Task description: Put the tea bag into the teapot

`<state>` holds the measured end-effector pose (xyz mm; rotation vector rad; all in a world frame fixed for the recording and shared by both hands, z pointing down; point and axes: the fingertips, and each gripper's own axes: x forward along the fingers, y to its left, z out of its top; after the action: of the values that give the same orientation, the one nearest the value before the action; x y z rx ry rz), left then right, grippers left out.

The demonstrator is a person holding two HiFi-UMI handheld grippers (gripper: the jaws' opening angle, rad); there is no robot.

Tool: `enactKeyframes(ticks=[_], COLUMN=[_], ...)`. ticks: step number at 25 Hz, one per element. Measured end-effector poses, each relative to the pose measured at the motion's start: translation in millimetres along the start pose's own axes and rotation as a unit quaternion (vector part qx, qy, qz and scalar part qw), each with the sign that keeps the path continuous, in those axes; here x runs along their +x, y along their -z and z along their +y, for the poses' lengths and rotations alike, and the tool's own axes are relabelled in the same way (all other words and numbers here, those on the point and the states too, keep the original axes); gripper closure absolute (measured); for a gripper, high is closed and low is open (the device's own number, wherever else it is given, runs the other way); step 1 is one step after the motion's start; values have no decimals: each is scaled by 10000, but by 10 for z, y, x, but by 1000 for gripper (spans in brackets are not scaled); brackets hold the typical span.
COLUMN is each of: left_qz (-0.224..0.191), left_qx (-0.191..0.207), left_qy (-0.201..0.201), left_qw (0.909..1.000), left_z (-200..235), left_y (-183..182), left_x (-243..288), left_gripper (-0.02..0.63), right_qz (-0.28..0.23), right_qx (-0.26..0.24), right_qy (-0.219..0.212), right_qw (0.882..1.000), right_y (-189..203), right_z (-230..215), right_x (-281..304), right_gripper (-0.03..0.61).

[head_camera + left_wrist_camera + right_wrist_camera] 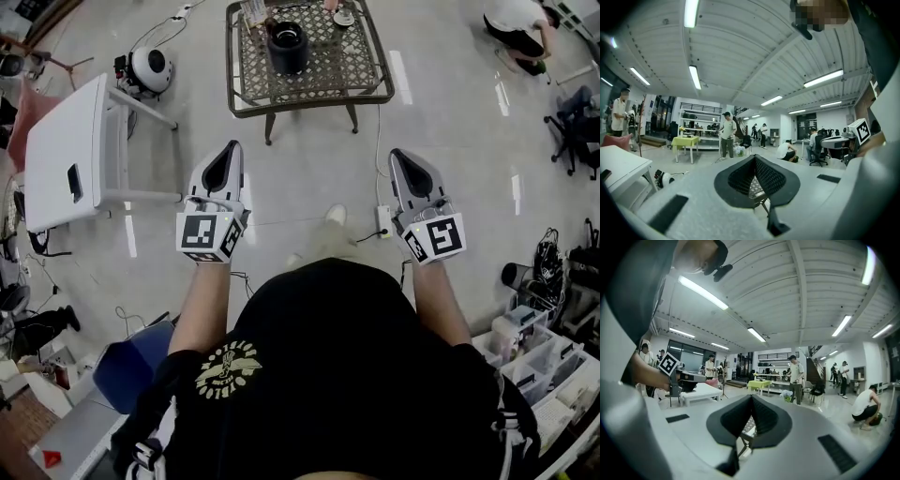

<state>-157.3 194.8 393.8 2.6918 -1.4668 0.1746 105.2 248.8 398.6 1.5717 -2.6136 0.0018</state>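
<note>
Two tools show in the head view: left tool (225, 155) and right tool (405, 159), held out level over the floor and well short of the far surface (349, 66), where the dark teapot (287, 45) stands. This is probably an approach, with nothing carried. The tea bag is too small to pick out. Left gripper view: jaws together, empty. Right gripper view: jaws likewise together, empty.

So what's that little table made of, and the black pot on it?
Table: thin dark frame and legs, probably metal; pale criss-cross top, maybe woven cane or mesh. Pot: black, dull sheen, perhaps cast iron or glazed ceramic; can't tell which.
</note>
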Motion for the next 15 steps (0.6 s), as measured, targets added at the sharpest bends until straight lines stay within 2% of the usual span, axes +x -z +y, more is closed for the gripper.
enactKeyframes(ticks=[4,8,15], left_qz=[79,112,2], left_qx=[190,85,247], left_qy=[-40,-50,-136], left_qw=[9998,9999,9996], left_z=[65,69,38], left_y=[13,12,-153], left_x=[112,252,505], left_gripper=[618,618,618], right_qz=[49,102,21], right_qx=[6,51,88], right_qy=[-148,-194,-215], right_qw=[9999,9997,9997], right_y=[11,25,-30], right_z=[-27,-117,-376], right_x=[172,254,352], right_gripper=[571,569,569])
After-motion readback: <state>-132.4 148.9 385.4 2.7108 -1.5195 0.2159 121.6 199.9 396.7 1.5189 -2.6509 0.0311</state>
